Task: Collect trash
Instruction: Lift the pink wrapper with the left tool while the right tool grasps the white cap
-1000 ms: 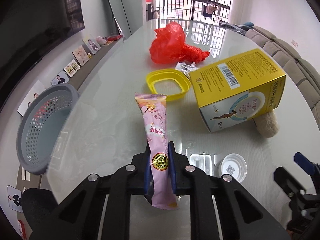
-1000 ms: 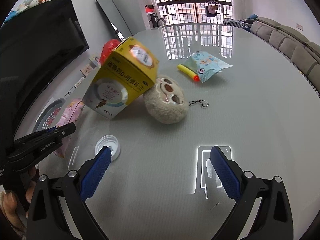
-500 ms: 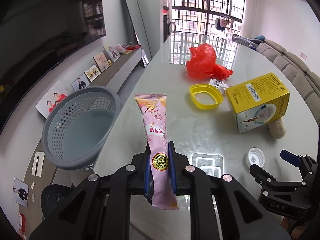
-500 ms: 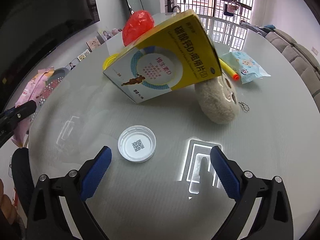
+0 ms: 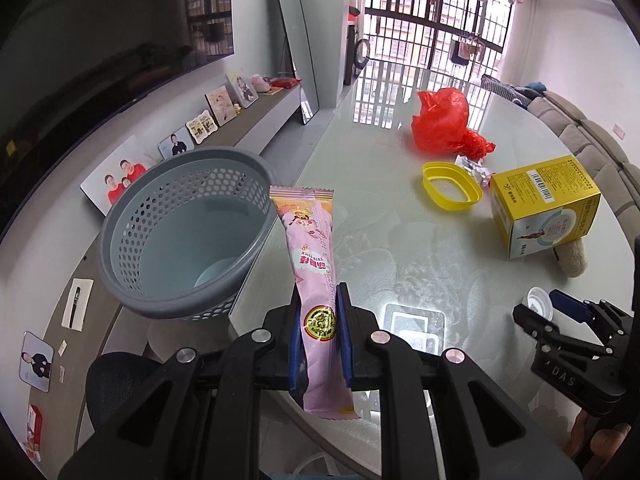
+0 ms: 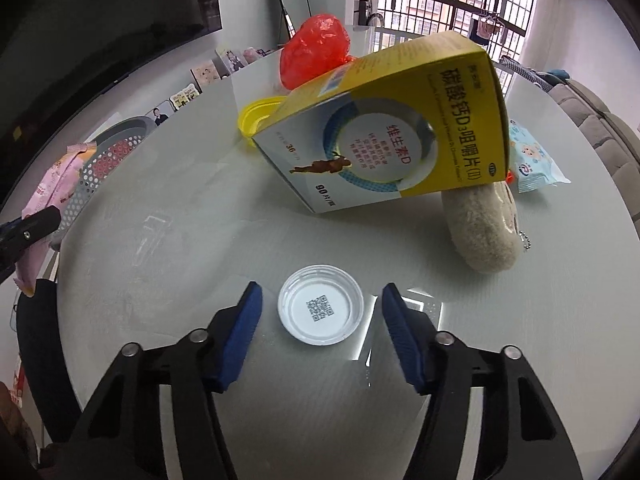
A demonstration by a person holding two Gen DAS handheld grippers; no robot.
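At the table's [image 5: 400, 240] left edge, my left gripper [image 5: 320, 338] has its fingers clamped on a pink snack wrapper [image 5: 314, 264], its top end just beside the grey basket [image 5: 180, 236]. On the right, my right gripper's [image 6: 320, 316] fingers have just been closing, now approx. half open w/ a white cap [image 6: 321, 309] lying between them, not yet touched. Yellow box [image 6: 384, 132] leans on a plush toy [image 6: 482, 228] behind it.

Barred window [image 5: 432, 36], leaning mirror [image 5: 294, 40], grey sofa [image 5: 592, 140], dark TV [image 5: 100, 28].
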